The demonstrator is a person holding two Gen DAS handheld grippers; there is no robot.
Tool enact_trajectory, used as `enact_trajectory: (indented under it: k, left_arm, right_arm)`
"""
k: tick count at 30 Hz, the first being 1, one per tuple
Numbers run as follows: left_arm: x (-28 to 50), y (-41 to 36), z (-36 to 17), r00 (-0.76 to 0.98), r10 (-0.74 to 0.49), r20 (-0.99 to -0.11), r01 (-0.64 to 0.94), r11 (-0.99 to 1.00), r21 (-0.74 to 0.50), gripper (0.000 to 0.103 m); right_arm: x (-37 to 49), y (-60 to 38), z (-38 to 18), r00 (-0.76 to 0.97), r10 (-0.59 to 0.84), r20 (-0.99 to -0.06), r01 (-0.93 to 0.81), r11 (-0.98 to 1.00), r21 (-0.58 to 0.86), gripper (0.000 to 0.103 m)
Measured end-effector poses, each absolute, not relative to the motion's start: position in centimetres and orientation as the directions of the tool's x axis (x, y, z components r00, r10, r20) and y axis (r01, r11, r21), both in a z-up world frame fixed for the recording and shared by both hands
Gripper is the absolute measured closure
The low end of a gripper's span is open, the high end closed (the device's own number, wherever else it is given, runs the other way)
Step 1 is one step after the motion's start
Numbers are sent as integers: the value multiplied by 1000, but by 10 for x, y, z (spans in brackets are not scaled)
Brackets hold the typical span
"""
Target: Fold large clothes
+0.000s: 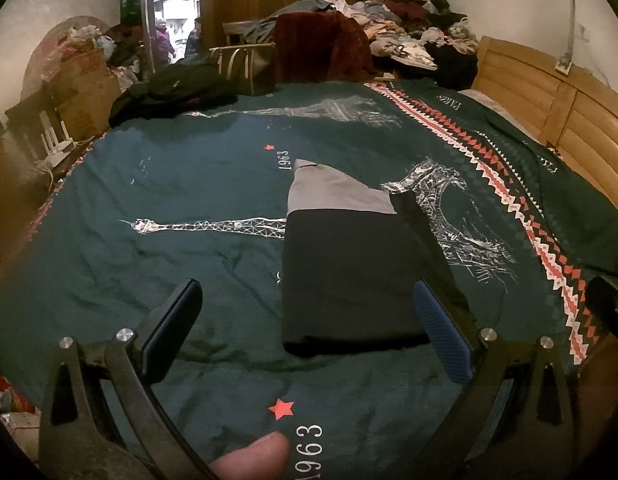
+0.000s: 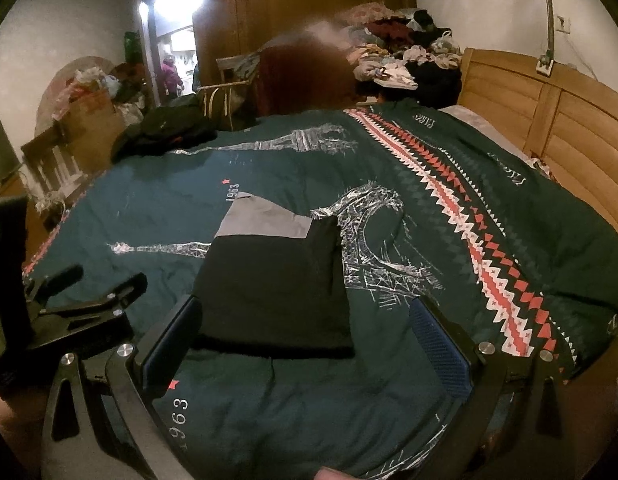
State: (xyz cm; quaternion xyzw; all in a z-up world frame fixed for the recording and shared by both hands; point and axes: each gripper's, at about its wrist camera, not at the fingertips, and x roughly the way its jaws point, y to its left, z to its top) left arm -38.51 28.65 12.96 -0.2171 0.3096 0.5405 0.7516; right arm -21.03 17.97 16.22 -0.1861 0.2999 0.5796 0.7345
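A folded garment point(image 1: 349, 272), black with a grey part at its far end, lies flat on the dark green bedspread point(image 1: 169, 200). It also shows in the right wrist view point(image 2: 273, 280). My left gripper point(image 1: 309, 328) is open and empty, held just above the bed, its right finger beside the garment's near right corner. My right gripper point(image 2: 305, 340) is open and empty, its left finger at the garment's near left corner. The left gripper shows at the left edge of the right wrist view point(image 2: 69, 308).
A heap of unfolded clothes point(image 1: 397, 28) lies at the far end of the bed. A black garment point(image 1: 169, 92) sits at the far left corner. A wooden headboard point(image 1: 549, 112) runs along the right. Boxes and clutter point(image 1: 81, 80) stand left of the bed.
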Motion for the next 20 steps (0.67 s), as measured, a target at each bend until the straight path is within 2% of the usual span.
enact_trajectory:
  k: [12, 20]
  left_arm:
    - [-391, 286, 135, 238, 697, -677, -947, 320, -4, 0]
    - [-393, 290, 132, 257, 675, -691, -945, 325, -34, 0]
  right_arm:
    - [-218, 181, 159, 142, 744, -653, -964, 253, 77, 0]
    - [-217, 178, 160, 140, 750, -646, -964, 252, 84, 0]
